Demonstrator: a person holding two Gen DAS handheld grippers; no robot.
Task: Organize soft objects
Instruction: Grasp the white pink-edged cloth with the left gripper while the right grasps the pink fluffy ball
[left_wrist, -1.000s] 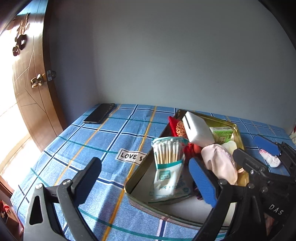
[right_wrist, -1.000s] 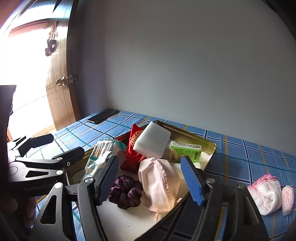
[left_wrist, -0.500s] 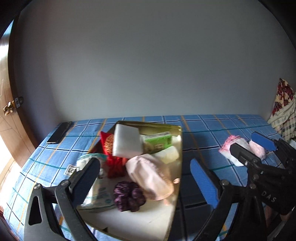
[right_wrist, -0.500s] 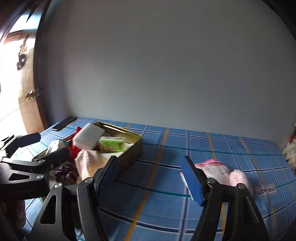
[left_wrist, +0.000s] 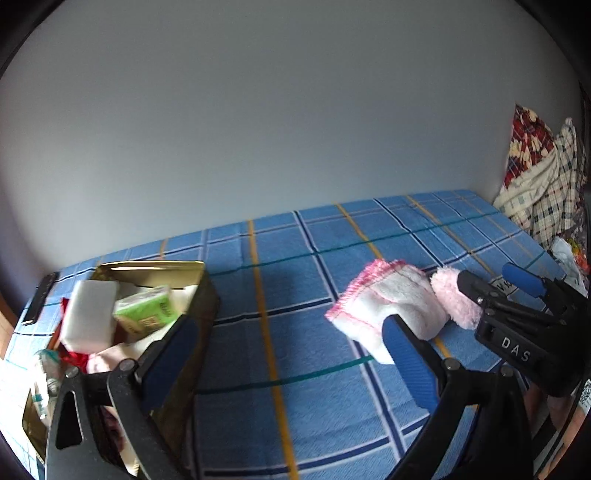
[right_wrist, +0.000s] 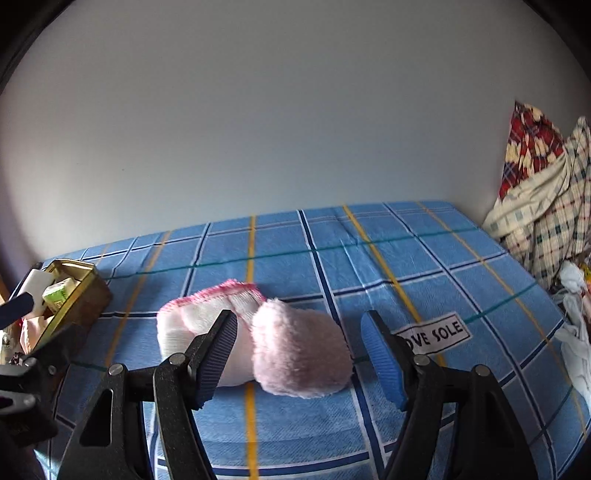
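A white folded cloth with a pink edge (right_wrist: 199, 317) and a pink fluffy pad (right_wrist: 299, 350) lie side by side on the blue checked bedsheet (right_wrist: 369, 269). My right gripper (right_wrist: 301, 356) is open. Its pads stand either side of the pink pad in the view and do not press on it. In the left wrist view the cloth (left_wrist: 391, 310) and pink pad (left_wrist: 454, 299) lie ahead to the right, with the right gripper (left_wrist: 491, 280) beside them. My left gripper (left_wrist: 291, 358) is open and holds nothing. A gold tin (left_wrist: 192, 306) at the left holds a white sponge (left_wrist: 88, 321), a green tissue pack (left_wrist: 147, 314) and other soft items.
A pile of plaid bedding (right_wrist: 546, 206) fills the right end of the bed, with white items (right_wrist: 572, 332) below it. A dark phone (left_wrist: 40, 295) lies at the far left by the wall. A grey wall runs along the back.
Both grippers have swung to the right, away from above the tin. The tin has slid to the left of both views. The cloth and pink pad now lie in front of the right gripper.
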